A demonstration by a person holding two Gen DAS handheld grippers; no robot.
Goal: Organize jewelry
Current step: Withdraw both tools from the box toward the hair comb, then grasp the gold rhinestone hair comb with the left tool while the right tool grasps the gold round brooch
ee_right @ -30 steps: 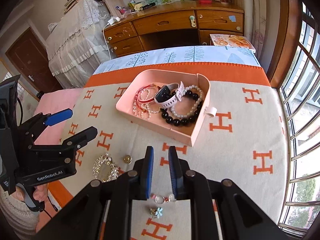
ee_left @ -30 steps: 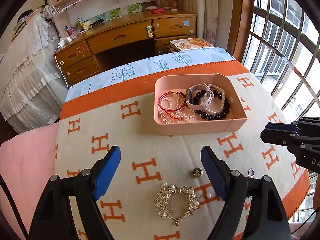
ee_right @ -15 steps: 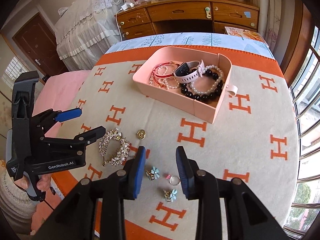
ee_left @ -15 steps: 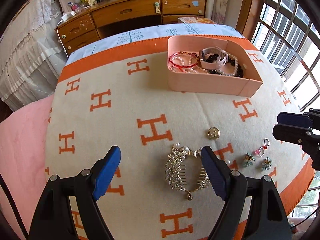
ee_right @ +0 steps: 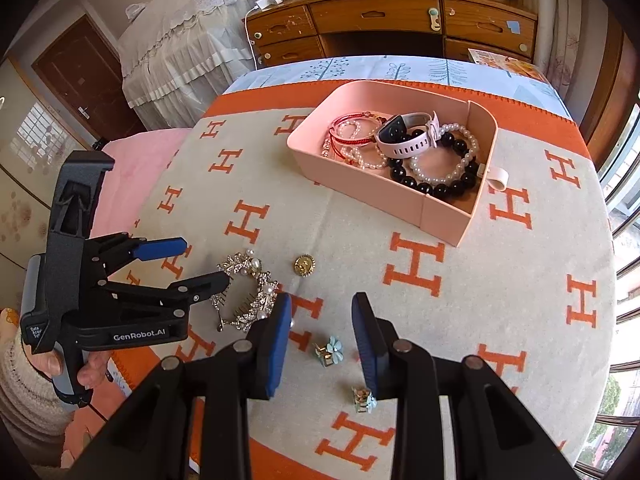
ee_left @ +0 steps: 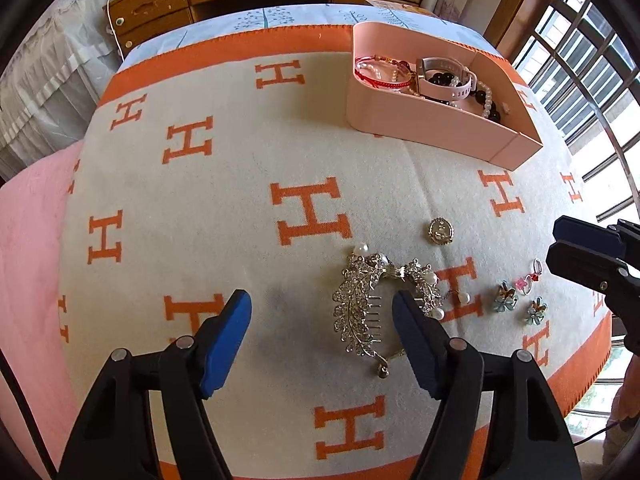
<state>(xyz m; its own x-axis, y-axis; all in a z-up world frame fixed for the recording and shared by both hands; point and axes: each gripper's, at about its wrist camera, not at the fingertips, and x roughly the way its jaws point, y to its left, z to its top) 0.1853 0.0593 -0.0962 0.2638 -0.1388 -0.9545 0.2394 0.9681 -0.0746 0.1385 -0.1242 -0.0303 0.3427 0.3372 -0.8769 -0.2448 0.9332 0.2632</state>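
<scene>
Left wrist view: left gripper spread wide and low over the blanket, gripping nothing, its right-hand pad overlapping one edge of the rhinestone hair comb. Comb flat on the cloth, well short of the pink tray and on its near side. Gold round brooch between comb and tray, closer to the comb. Further from the tray's near wall, toward the blanket's orange border, two blue flower earrings and a small ring charm, lying just beside one another. Right wrist view: right gripper parted too, holding nothing, hovering with one flower earring showing in the gap between the pads and the other earring partly tucked behind the right-hand pad. Inside the tray, all piled together: red cord bracelets, pearl strands, black bead bracelet and a pink-strapped watch resting on top. Tray standing on the blanket, clear of both grippers.
</scene>
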